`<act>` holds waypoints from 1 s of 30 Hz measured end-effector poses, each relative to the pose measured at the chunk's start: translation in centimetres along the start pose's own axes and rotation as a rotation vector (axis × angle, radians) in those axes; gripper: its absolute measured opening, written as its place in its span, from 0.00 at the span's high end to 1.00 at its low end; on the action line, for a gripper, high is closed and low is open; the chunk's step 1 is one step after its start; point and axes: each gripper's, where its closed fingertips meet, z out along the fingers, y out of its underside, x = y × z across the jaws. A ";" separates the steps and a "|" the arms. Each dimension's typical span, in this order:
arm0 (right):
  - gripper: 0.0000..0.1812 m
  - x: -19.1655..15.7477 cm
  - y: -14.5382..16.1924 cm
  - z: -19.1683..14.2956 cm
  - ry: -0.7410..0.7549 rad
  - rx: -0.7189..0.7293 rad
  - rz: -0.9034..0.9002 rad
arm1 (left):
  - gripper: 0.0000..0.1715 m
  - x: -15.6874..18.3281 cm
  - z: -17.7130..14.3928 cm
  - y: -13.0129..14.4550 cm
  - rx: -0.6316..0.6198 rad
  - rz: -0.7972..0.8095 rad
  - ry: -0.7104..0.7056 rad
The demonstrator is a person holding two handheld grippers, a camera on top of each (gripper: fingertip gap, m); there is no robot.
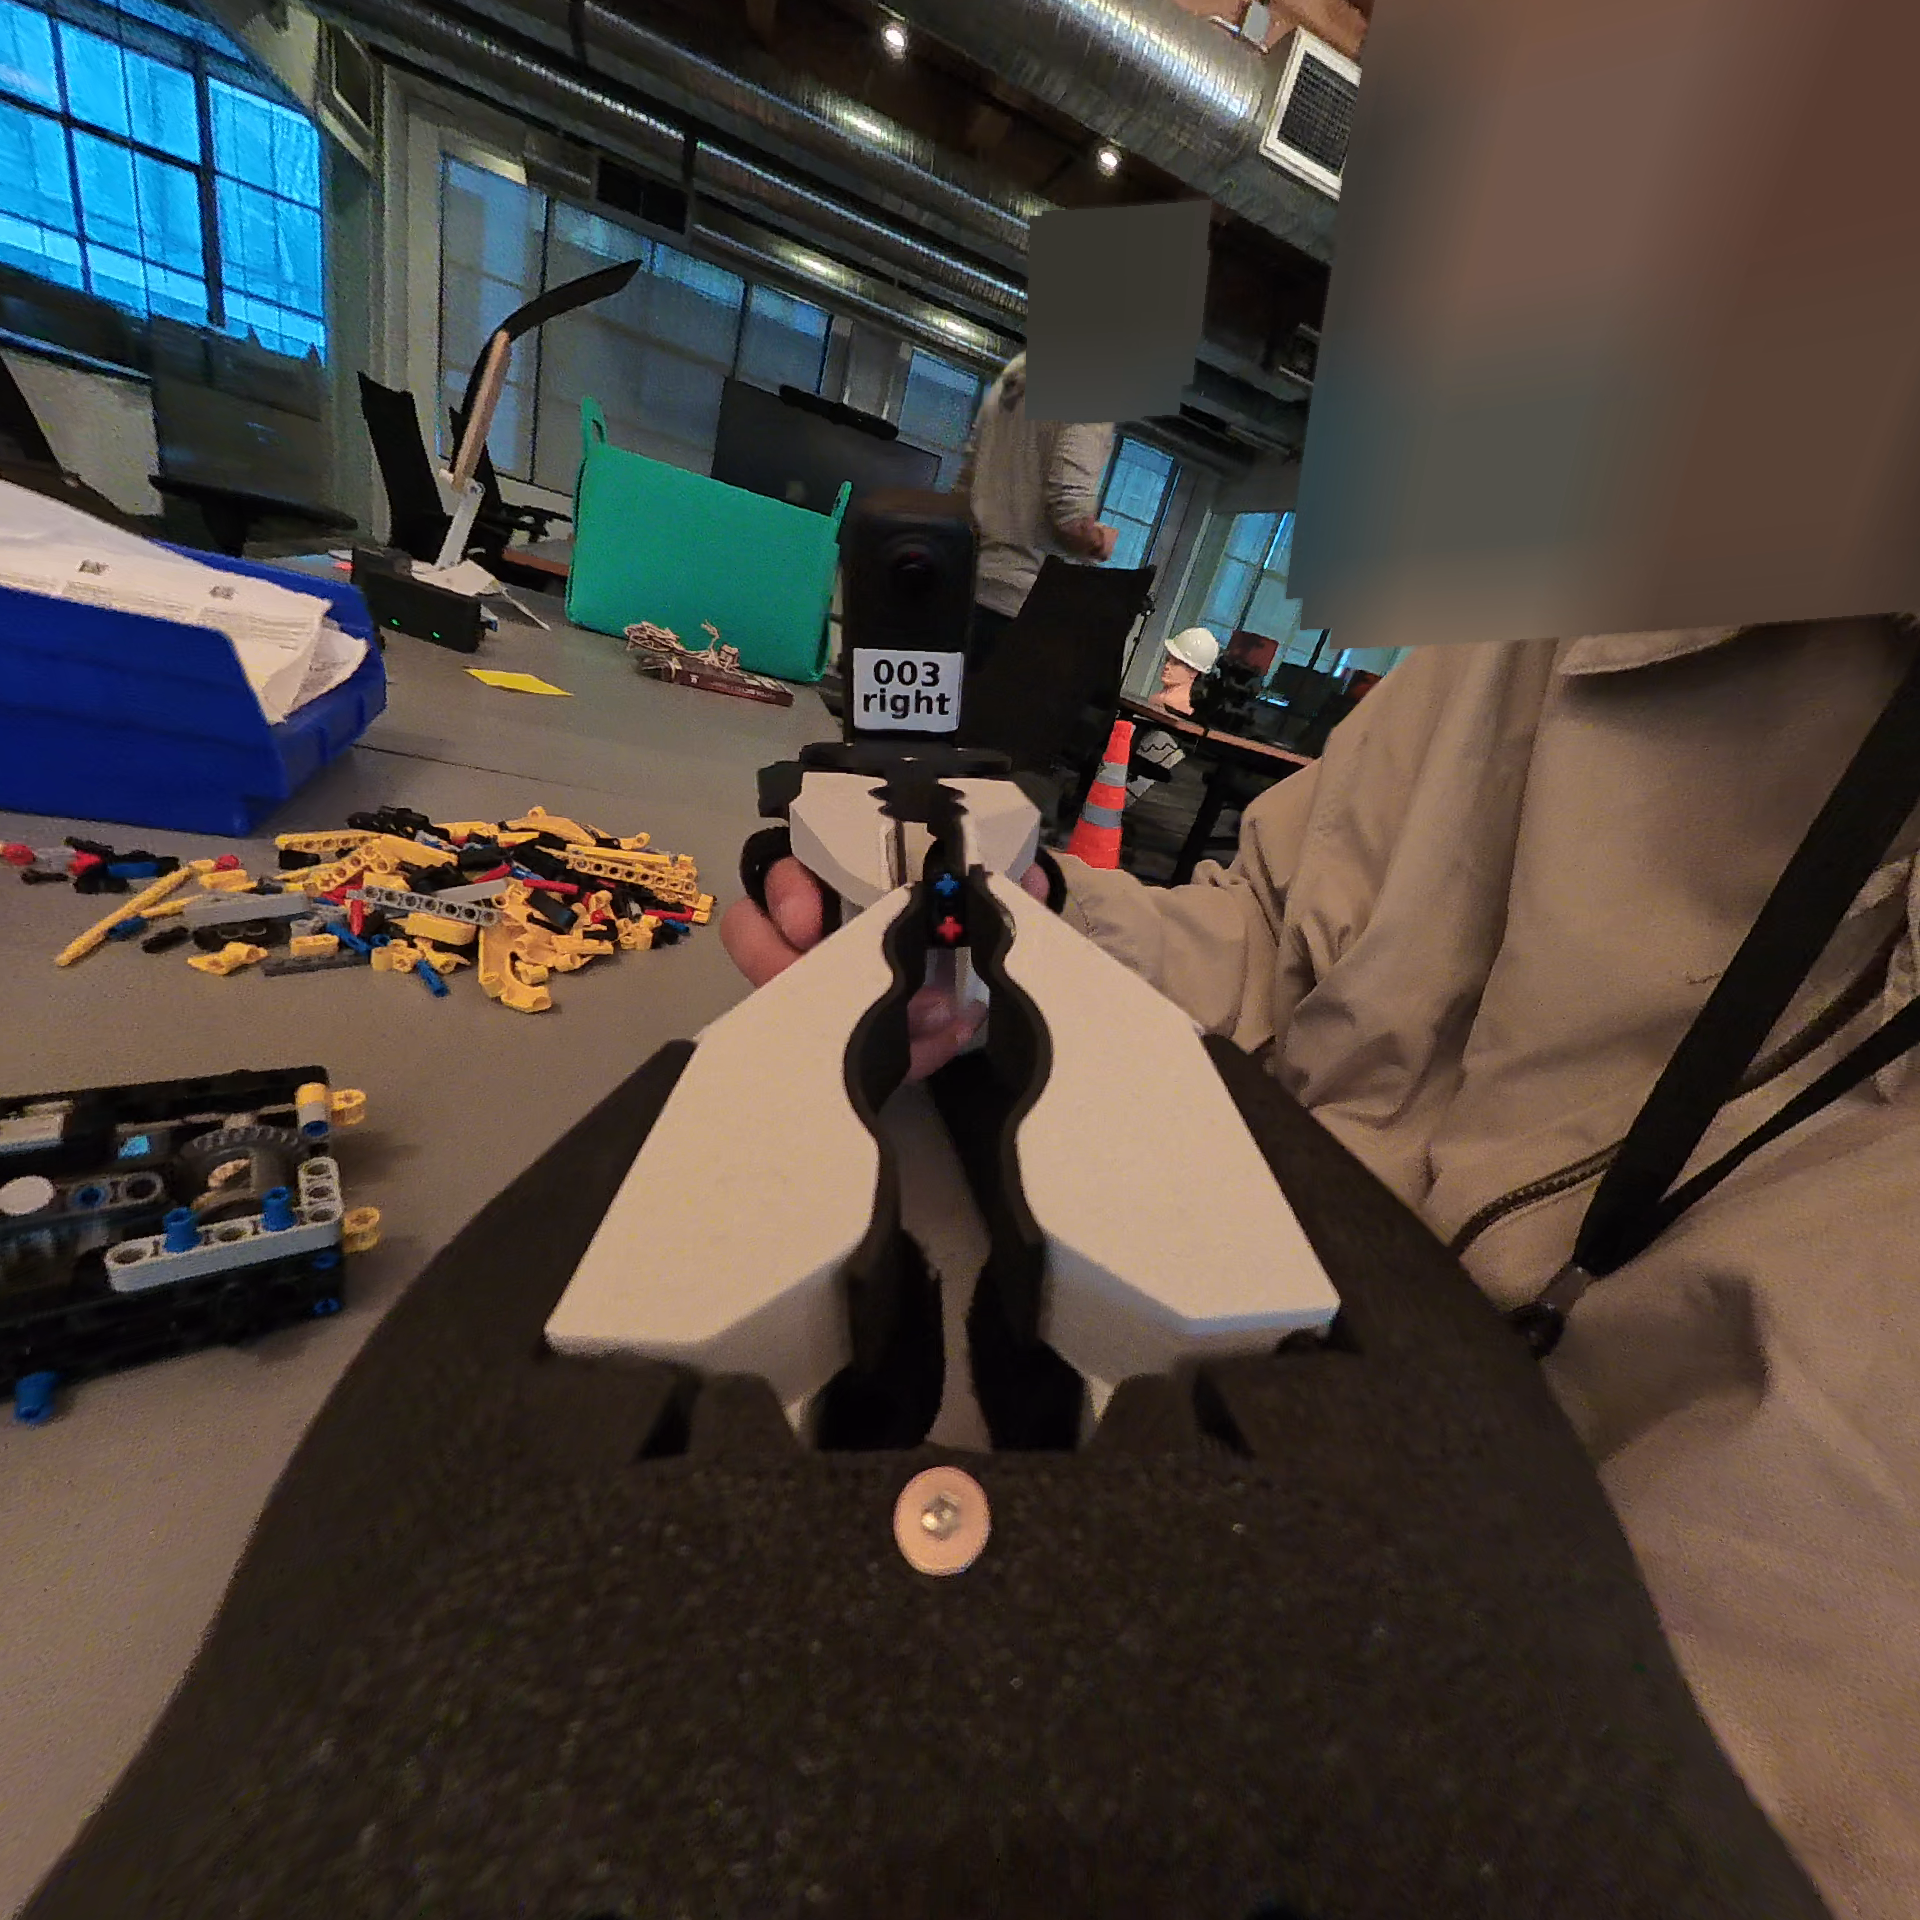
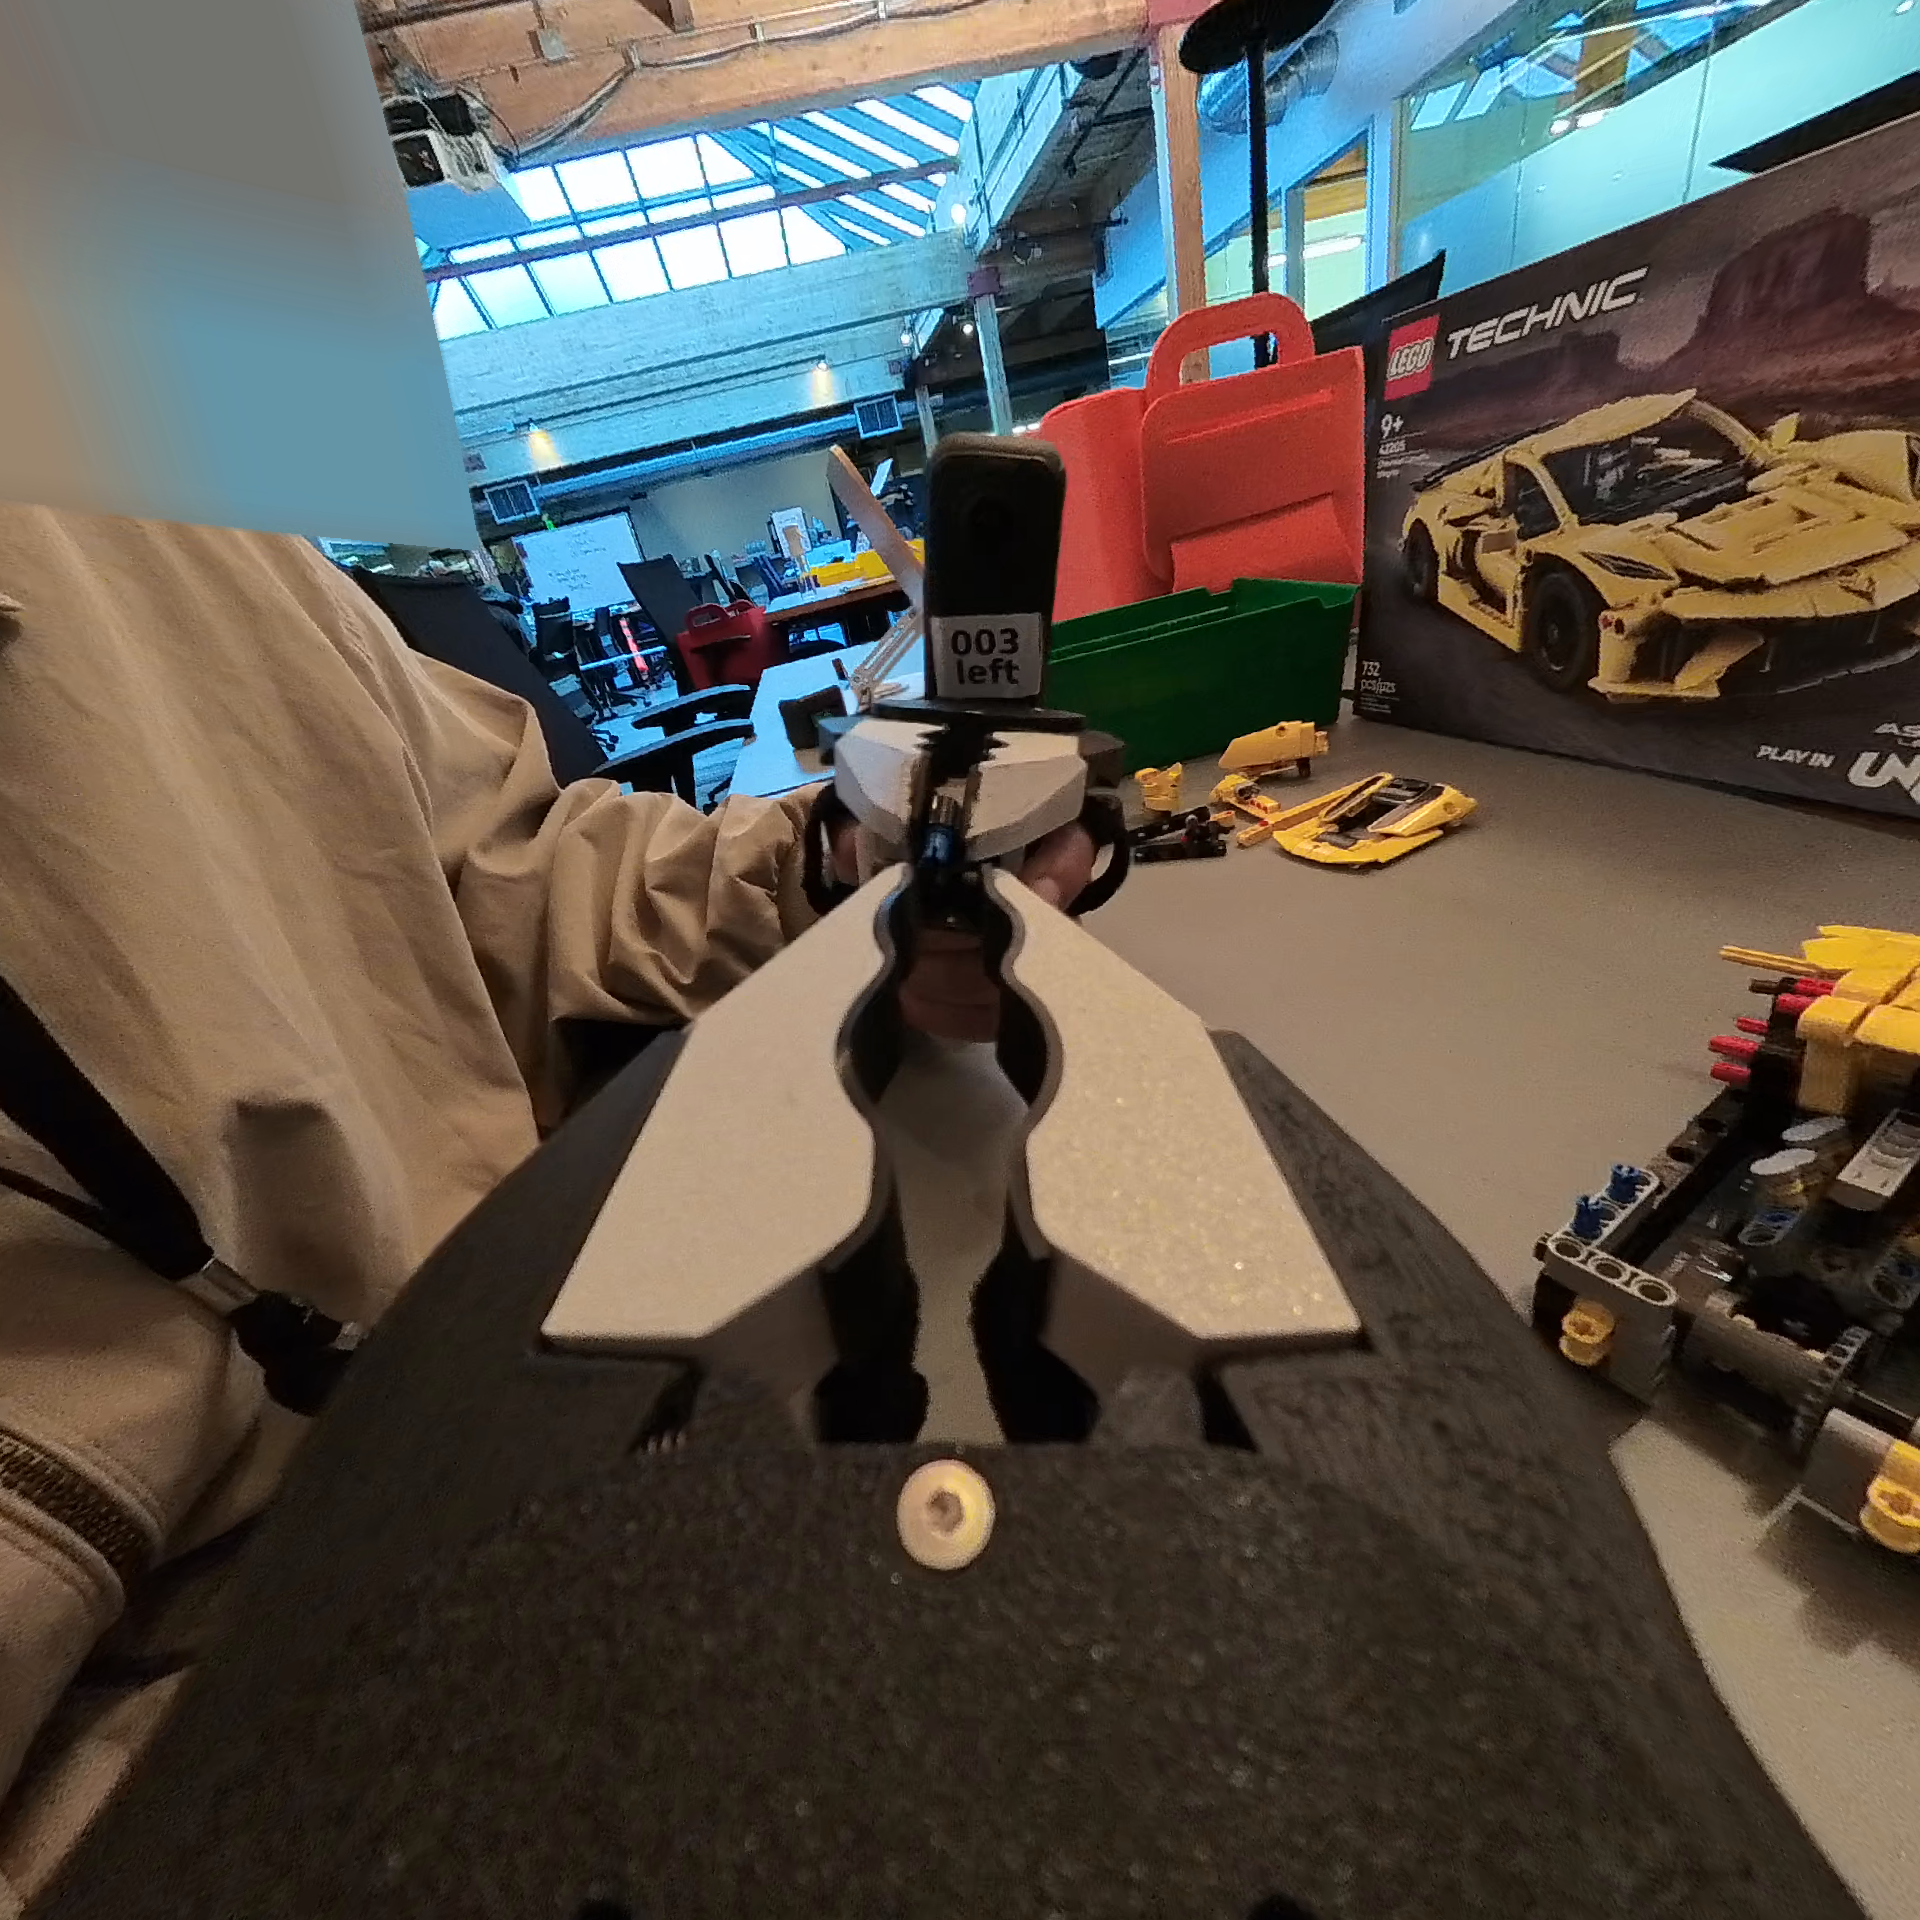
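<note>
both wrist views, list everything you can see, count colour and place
loose brick pile: many, mostly yellow and black, grey table
part-built model: one, black and grey, near table edge
blue bin: one, holds papers
green bag: one, far side
product box: one, dark with yellow car picture
green tray: one, beside box
orange bag: one, behind tray
small piece: one, black with blue and red, between both grippers' tips
left gripper: shut on piece
right gripper: shut on piece
</note>
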 end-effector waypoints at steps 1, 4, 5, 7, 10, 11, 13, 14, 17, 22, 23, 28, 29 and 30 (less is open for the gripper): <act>0.97 -0.2 -0.1 0.0 -0.019 0.005 0.007 | 0.96 -0.1 0.0 0.2 -0.015 0.028 -0.013; 0.97 -0.3 0.2 0.1 -0.024 -0.006 0.008 | 0.96 0.0 0.2 0.5 -0.030 0.094 -0.036; 0.97 -0.4 0.1 0.1 -0.030 -0.001 0.012 | 0.96 0.0 0.3 0.5 -0.025 0.093 -0.034; 0.97 -0.3 0.1 0.1 -0.032 0.000 0.023 | 0.96 0.0 0.3 0.5 -0.025 0.105 -0.037; 0.97 -0.5 0.0 0.0 -0.041 0.021 0.030 | 0.96 0.1 0.5 0.5 -0.012 0.127 -0.047; 0.97 -0.6 0.1 -0.1 -0.041 0.021 0.021 | 0.96 0.2 0.5 0.5 -0.014 0.144 -0.053; 0.97 -0.9 0.1 -0.1 -0.067 0.020 0.033 | 0.96 0.5 0.5 0.6 -0.020 0.165 -0.049; 0.97 -0.9 0.1 -0.1 -0.065 0.009 0.002 | 0.96 0.5 0.5 0.6 -0.026 0.168 -0.050; 0.99 -0.6 0.3 -0.3 -0.063 -0.018 -0.001 | 0.96 0.3 0.6 0.8 -0.066 0.218 -0.074; 1.00 -0.4 0.4 -0.1 -0.043 -0.036 -0.024 | 0.96 0.2 0.4 0.7 -0.099 0.251 -0.098; 0.99 -0.4 0.5 -0.1 -0.046 -0.041 -0.021 | 0.96 0.2 0.4 0.7 -0.100 0.249 -0.097; 0.99 -0.7 0.5 -0.1 -0.049 -0.044 -0.042 | 0.96 0.5 0.3 0.7 -0.107 0.247 -0.078; 0.99 -0.7 0.5 -0.1 -0.054 -0.042 -0.032 | 0.96 0.5 0.3 0.7 -0.106 0.248 -0.080; 0.99 -0.6 0.5 -0.1 -0.045 -0.045 -0.046 | 0.96 0.4 0.3 0.7 -0.106 0.248 -0.082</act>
